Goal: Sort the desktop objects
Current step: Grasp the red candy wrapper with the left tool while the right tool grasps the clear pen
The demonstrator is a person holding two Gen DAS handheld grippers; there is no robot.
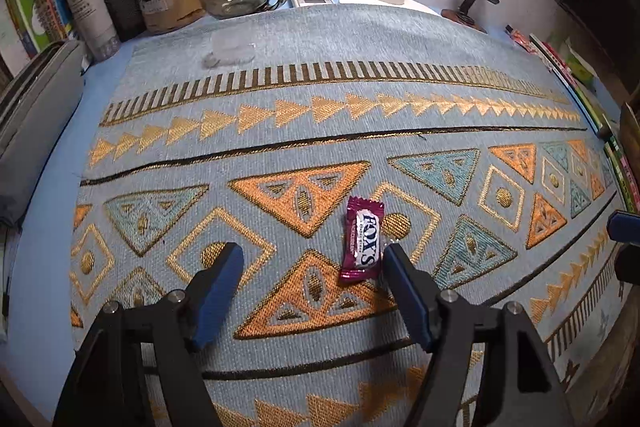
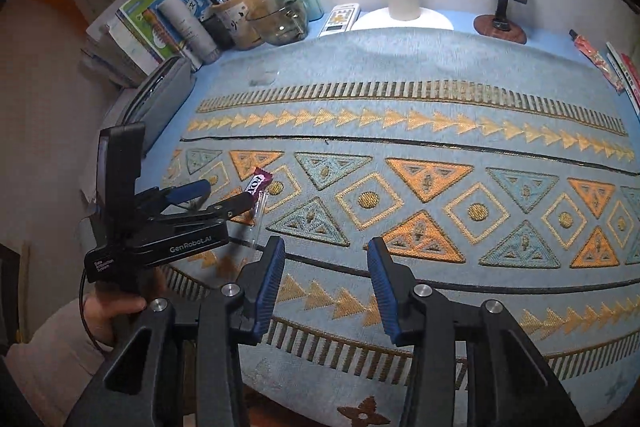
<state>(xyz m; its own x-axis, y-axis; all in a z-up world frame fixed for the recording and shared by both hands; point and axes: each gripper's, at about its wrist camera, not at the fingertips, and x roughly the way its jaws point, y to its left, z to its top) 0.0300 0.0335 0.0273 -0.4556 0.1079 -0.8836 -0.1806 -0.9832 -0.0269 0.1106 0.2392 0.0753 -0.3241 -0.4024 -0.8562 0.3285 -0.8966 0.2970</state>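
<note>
Left gripper (image 1: 312,259) spread wide over the Fox's candy (image 1: 361,242), its wrapper beside one finger. Right gripper (image 2: 326,253) spread, nothing between, over the patterned mat (image 2: 400,99).

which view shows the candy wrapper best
The left wrist view. There the purple candy lies whole on the patterned mat with its label readable, just inside the open left gripper. In the right wrist view the candy is far off, and the left gripper's finger partly covers it.
</note>
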